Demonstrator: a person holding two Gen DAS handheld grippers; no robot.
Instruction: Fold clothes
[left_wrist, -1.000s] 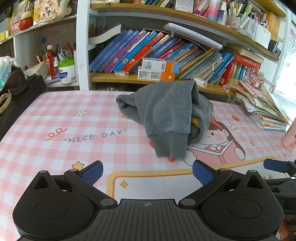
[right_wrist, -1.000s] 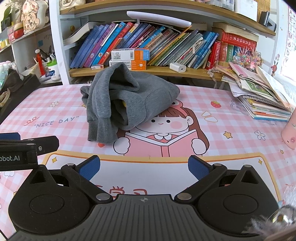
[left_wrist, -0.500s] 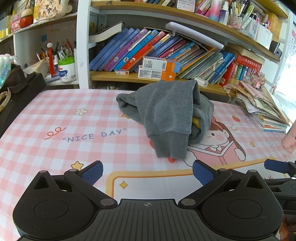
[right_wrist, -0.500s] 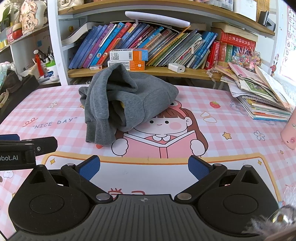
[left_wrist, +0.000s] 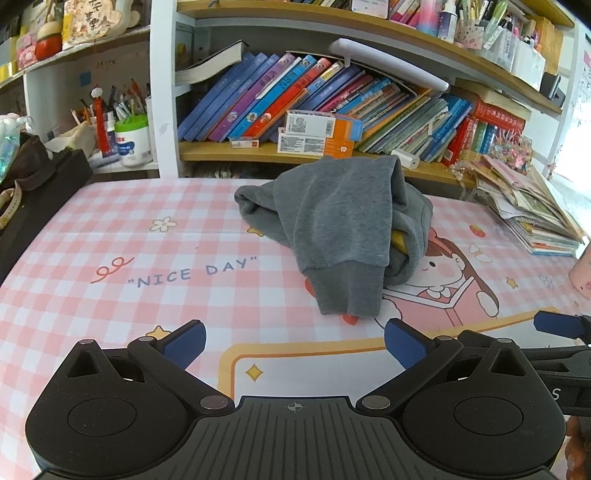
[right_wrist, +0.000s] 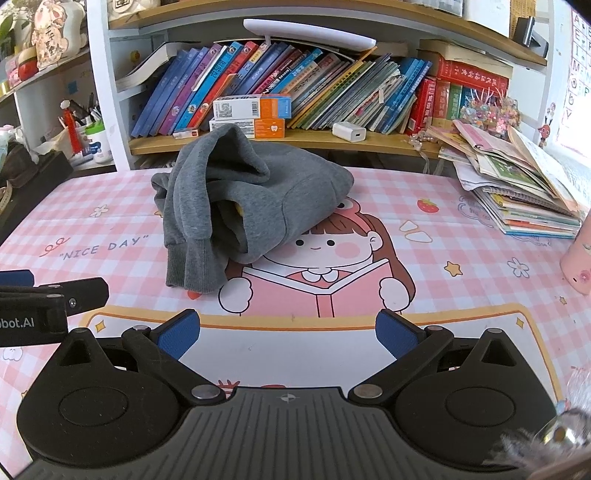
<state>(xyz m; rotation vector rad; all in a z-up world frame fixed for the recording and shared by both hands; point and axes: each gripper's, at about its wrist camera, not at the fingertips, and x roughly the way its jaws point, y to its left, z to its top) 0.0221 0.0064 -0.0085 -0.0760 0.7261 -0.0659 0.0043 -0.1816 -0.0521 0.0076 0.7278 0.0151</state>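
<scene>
A grey sweatshirt (left_wrist: 343, 225) lies crumpled in a heap on the pink checked table mat (left_wrist: 110, 236), a ribbed cuff hanging toward me and a bit of yellow showing inside its folds. It also shows in the right wrist view (right_wrist: 251, 199). My left gripper (left_wrist: 293, 341) is open and empty, low over the mat, short of the cuff. My right gripper (right_wrist: 288, 334) is open and empty, also short of the heap. Each gripper shows at the edge of the other's view.
A bookshelf (left_wrist: 332, 107) full of books stands behind the table. A stack of magazines (right_wrist: 517, 192) lies at the right. A pink cup (right_wrist: 578, 258) stands at the right edge. A dark bag (left_wrist: 26, 192) sits at the left.
Both grippers have crept slightly forward toward the sweatshirt. The sweatshirt has not moved and both grippers stay open.
</scene>
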